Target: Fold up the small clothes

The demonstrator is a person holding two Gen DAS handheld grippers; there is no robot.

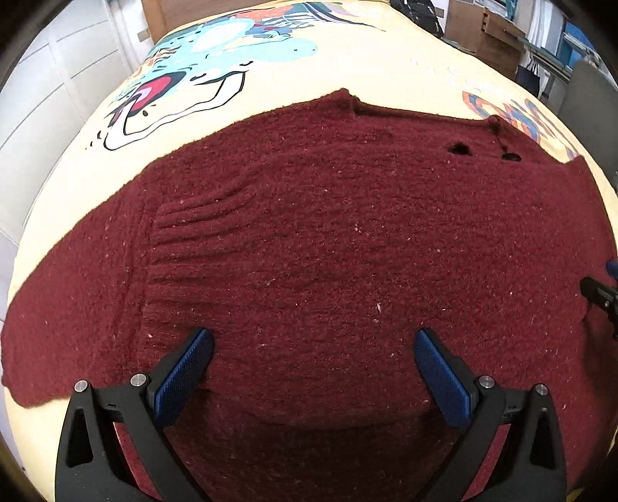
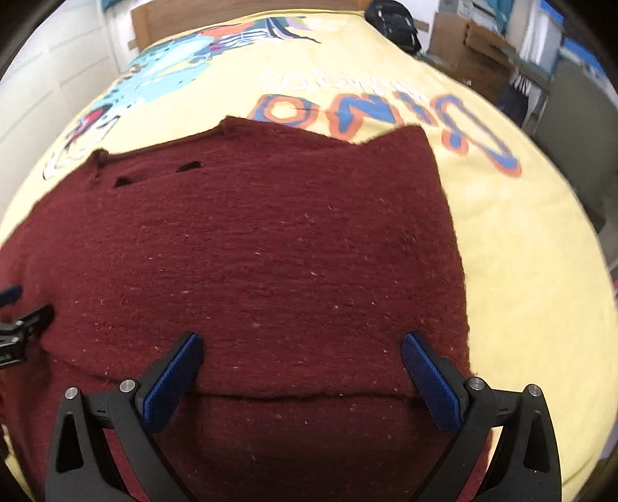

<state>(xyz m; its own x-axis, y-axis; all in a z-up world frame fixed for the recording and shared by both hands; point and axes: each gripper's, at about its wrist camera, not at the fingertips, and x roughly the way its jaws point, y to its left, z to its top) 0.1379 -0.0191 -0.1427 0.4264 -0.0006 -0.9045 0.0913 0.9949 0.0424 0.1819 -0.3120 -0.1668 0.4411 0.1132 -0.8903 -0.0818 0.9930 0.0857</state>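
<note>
Both the left tongs [image 1: 313,361] and right tongs [image 2: 302,365] hover spread apart over the maroon sweater [image 1: 309,239] lying flat on the yellow bedspread [image 2: 521,270], and should pinch the near hem evenly.

We are seeing: a bed under a yellow cartoon-print bedspread [image 2: 521,270]; wooden headboard [image 2: 231,11]; white panelled wall [image 1: 46,89] at left; cardboard boxes [image 2: 463,50] and black bag [image 2: 394,23] at right.

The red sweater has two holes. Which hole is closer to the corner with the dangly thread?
On the sweater, it's the narrower hole, just below the loose thread. The rounder hole sits farther along the top edge, toward the middle.
</note>
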